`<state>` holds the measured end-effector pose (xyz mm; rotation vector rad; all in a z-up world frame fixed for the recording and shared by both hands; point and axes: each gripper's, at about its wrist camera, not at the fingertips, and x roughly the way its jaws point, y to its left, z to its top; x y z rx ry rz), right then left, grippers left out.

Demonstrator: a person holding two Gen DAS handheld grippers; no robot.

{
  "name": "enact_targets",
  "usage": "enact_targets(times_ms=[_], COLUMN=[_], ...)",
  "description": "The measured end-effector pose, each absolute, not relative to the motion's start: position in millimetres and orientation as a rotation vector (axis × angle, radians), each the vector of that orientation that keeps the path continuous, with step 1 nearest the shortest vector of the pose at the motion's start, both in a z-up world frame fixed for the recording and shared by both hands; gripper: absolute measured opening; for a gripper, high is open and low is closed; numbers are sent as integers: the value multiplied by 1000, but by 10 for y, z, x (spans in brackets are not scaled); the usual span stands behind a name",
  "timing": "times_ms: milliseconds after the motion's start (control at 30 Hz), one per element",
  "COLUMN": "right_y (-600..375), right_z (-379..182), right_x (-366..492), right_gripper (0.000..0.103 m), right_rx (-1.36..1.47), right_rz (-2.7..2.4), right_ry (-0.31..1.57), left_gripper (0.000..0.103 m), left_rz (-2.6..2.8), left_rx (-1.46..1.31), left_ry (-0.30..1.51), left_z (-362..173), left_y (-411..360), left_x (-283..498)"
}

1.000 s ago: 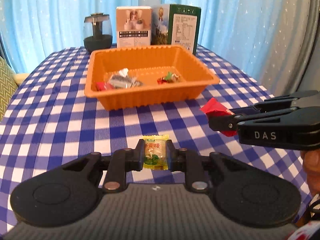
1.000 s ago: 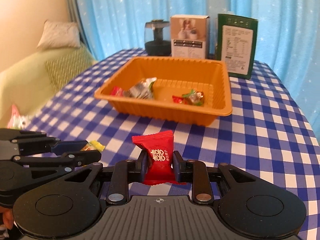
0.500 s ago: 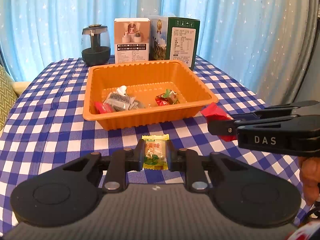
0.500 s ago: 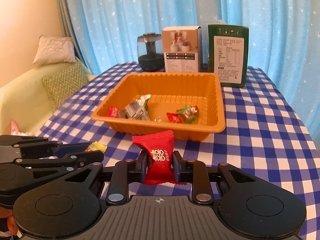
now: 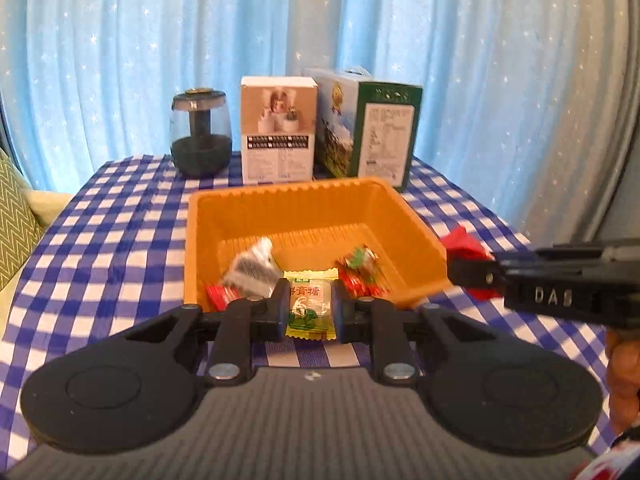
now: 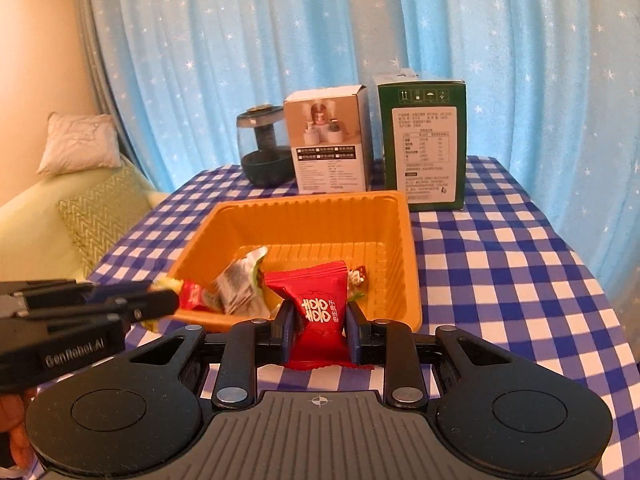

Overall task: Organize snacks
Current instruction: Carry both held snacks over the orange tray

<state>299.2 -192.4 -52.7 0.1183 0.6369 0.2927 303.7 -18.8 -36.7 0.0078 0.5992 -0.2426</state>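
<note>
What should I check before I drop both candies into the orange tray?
1. Left gripper clamped on the green-and-yellow candy: ok.
2. Right gripper clamped on the red candy: ok.
3. Orange tray has bare floor for two more pieces: ok.
4. Grippers apart from each other: ok.
5. Each candy past the tray's near rim: cannot tell.
6. Boxes behind the tray clear of the drop: ok.
</note>
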Motion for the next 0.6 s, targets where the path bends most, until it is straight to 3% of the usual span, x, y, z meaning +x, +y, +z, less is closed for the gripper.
enact_targets(times_ms=[600], right_y=[-1886], right_z=[-613], right_x=[3720], right_gripper=[27], right_rx=[138], right_rz=[264], right_ry=[646], left_gripper=[19], left_rz=[-218], left_rx=[-26], left_ry=[594], left_z=[-413], left_y=[-82], left_x=[3741])
